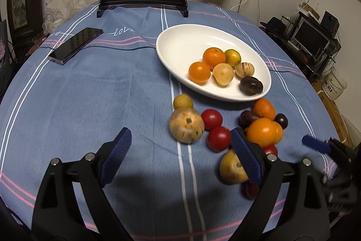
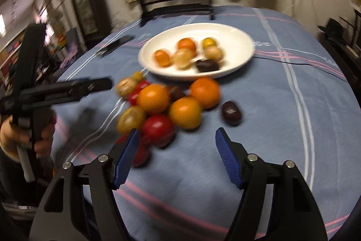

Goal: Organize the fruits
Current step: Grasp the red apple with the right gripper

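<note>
A white oval bowl (image 1: 180,37) (image 2: 237,37) holds two oranges, pale and yellow-green fruits and a dark plum (image 1: 251,85). In front of it on the blue cloth lies a loose pile: a brown speckled fruit (image 1: 186,125), red tomatoes (image 1: 211,119), oranges (image 1: 264,132) (image 2: 153,98), dark plums (image 2: 231,113). My left gripper (image 1: 180,131) is open above the cloth near the pile; its right finger covers part of a yellow fruit (image 1: 232,169). My right gripper (image 2: 177,131) is open just short of a red tomato (image 2: 158,130), with nothing between its pads.
A black phone (image 1: 75,45) lies at the far left of the cloth. A black stand (image 1: 144,1) with a round fish picture is at the table's back. A thin cable (image 2: 293,62) crosses the cloth behind the bowl. A person's hand (image 2: 42,134) holds the left gripper.
</note>
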`<action>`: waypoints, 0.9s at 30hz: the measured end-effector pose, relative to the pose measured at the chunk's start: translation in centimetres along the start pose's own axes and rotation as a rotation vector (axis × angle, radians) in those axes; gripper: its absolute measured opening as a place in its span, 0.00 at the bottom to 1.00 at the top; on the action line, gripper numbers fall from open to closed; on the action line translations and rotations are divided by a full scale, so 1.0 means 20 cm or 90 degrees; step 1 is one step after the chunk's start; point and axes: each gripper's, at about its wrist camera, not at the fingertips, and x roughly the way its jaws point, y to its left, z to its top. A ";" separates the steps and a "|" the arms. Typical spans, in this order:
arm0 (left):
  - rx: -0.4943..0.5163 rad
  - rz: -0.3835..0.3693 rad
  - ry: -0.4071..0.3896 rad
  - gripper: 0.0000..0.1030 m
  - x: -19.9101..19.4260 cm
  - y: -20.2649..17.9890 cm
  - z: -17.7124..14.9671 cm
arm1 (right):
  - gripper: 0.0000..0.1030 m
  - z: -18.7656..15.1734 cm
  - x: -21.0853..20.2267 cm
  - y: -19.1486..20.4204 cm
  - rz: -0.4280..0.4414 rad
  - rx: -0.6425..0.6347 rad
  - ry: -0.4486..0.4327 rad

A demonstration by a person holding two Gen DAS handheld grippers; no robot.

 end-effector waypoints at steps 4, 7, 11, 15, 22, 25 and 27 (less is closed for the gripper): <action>0.000 0.000 -0.001 0.88 -0.02 0.01 -0.03 | 0.68 -0.04 0.00 0.13 0.028 -0.046 0.007; 0.000 -0.002 0.001 0.88 -0.03 0.01 -0.05 | 0.68 -0.05 0.03 0.18 0.026 -0.063 0.022; 0.002 -0.005 0.003 0.88 -0.04 0.01 -0.07 | 0.60 -0.06 0.11 0.22 0.021 -0.069 0.054; 0.001 -0.007 0.009 0.88 -0.03 0.02 -0.08 | 0.55 -0.07 0.18 0.24 0.019 -0.063 0.073; 0.004 -0.009 0.026 0.89 0.01 0.02 -0.10 | 0.42 -0.07 0.20 0.27 0.022 -0.074 0.061; 0.011 -0.014 0.034 0.89 0.01 0.01 -0.11 | 0.41 -0.07 0.18 0.23 0.034 -0.062 0.060; 0.023 -0.021 0.044 0.89 0.02 -0.02 -0.13 | 0.41 -0.08 0.16 0.21 0.035 -0.059 0.058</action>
